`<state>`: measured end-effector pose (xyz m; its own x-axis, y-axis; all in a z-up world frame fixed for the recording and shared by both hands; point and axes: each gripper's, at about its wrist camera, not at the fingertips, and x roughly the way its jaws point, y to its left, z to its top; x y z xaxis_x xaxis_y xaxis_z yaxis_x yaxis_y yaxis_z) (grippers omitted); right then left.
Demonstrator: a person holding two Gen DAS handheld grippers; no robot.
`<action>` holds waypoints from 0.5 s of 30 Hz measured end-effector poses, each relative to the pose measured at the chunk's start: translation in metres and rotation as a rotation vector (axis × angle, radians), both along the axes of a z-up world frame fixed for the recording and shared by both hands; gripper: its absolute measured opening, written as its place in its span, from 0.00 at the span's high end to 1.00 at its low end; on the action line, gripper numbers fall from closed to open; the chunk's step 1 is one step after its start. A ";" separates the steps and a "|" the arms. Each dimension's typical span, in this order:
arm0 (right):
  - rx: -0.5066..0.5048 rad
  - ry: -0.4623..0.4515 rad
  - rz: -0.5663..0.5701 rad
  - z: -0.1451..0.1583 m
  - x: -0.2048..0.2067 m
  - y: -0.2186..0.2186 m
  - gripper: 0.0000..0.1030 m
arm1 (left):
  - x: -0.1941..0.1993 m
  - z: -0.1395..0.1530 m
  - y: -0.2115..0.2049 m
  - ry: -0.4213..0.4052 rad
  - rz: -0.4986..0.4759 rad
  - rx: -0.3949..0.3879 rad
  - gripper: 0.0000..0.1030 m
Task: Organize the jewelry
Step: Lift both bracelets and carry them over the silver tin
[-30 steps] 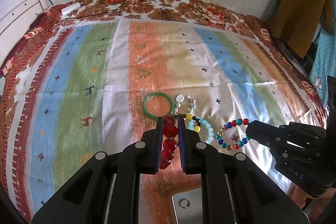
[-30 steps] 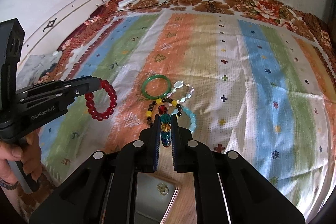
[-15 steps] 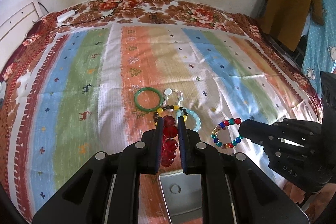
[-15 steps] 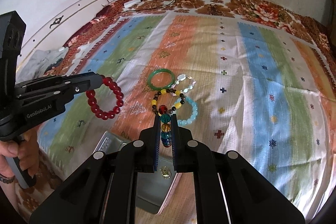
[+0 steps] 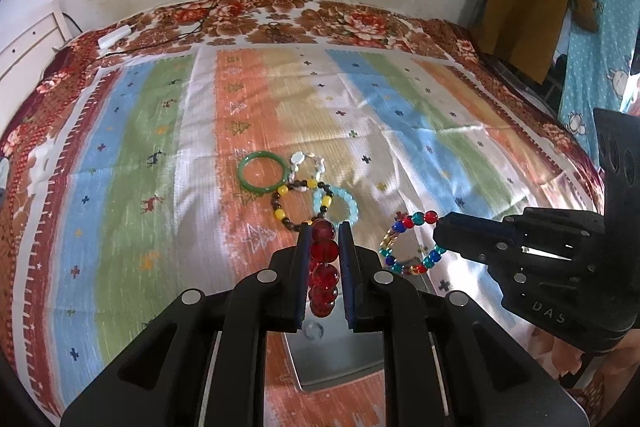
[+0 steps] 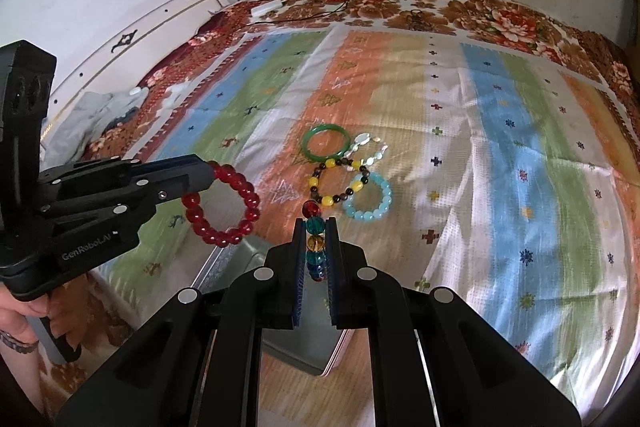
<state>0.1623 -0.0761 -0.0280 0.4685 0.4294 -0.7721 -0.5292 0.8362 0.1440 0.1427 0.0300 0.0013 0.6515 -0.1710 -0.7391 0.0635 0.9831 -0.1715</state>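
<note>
Left wrist view: left gripper [image 5: 324, 227] level, fingers [image 5: 303, 247] around red bracelet [image 5: 323, 267].

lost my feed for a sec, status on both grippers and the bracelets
Left gripper shut on red bracelet. Right gripper shut on multicolour bracelet. Both above metal tin. Four bracelets on bedspread; nothing blocking.
</note>
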 end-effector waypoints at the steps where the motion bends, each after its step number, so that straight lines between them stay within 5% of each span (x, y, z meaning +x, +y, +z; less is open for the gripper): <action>1: -0.001 0.001 0.001 0.000 -0.002 0.000 0.90 | -0.003 0.000 -0.001 0.000 -0.003 0.000 0.87; 15: 0.032 0.023 0.027 -0.004 -0.023 -0.003 0.90 | -0.023 -0.005 -0.012 0.010 -0.020 0.008 0.87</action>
